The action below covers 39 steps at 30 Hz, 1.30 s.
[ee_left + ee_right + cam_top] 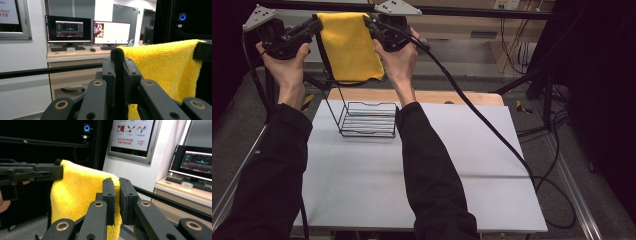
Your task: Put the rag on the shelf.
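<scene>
My left gripper and right gripper jaws clamp the yellow towel's top corners, stretching it flat above the wire rack for hanging.

Yellow towel pinched at two corners

The right hand-held gripper clamps one top corner of the yellow towel; the left hand-held gripper grips the far corner, and the cloth hangs between them.

The wire rack stands at the counter's far left. Nearer, the white surface lies open. A cable crosses its right side.
</scene>
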Tool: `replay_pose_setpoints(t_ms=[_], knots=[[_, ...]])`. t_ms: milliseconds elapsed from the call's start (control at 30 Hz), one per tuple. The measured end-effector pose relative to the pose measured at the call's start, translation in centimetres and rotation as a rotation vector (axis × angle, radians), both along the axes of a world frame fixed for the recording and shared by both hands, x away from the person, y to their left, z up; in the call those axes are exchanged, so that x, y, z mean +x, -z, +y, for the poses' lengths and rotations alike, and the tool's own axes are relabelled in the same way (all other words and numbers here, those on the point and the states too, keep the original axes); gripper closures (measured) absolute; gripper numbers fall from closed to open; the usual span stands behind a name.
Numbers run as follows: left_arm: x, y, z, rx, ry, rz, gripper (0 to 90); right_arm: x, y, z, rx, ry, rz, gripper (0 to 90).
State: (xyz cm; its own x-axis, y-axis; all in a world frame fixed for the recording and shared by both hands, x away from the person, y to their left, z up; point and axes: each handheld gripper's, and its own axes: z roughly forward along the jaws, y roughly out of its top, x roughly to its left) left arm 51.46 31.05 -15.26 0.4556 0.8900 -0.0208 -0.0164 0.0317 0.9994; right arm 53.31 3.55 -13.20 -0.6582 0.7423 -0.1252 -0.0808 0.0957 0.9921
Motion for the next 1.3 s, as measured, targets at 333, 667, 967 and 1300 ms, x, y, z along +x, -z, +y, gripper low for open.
replay_pose_setpoints(t_ms=[333, 667, 967, 1300], knots=[[-1.4, 2.2, 0.2, 0.022, 0.016, 0.019, 81.1, -0.7, 2.3, -0.3, -0.026, -0.026, 0.037, 84.0], [-2.2, 4.1, 0.1, 0.017, 0.028, 0.036, 81.0, -1.0, 4.0, -0.6, -0.041, -0.041, 0.067, 83.9], [-3.0, 5.4, 0.3, 0.01, 0.051, 0.058, 80.9, -1.8, 4.8, -0.6, -0.075, -0.053, 0.063, 83.9], [-3.9, 5.6, 0.5, 0.025, 0.067, 0.052, 80.7, -2.9, 4.9, -1.0, -0.097, -0.081, 0.046, 83.8]])
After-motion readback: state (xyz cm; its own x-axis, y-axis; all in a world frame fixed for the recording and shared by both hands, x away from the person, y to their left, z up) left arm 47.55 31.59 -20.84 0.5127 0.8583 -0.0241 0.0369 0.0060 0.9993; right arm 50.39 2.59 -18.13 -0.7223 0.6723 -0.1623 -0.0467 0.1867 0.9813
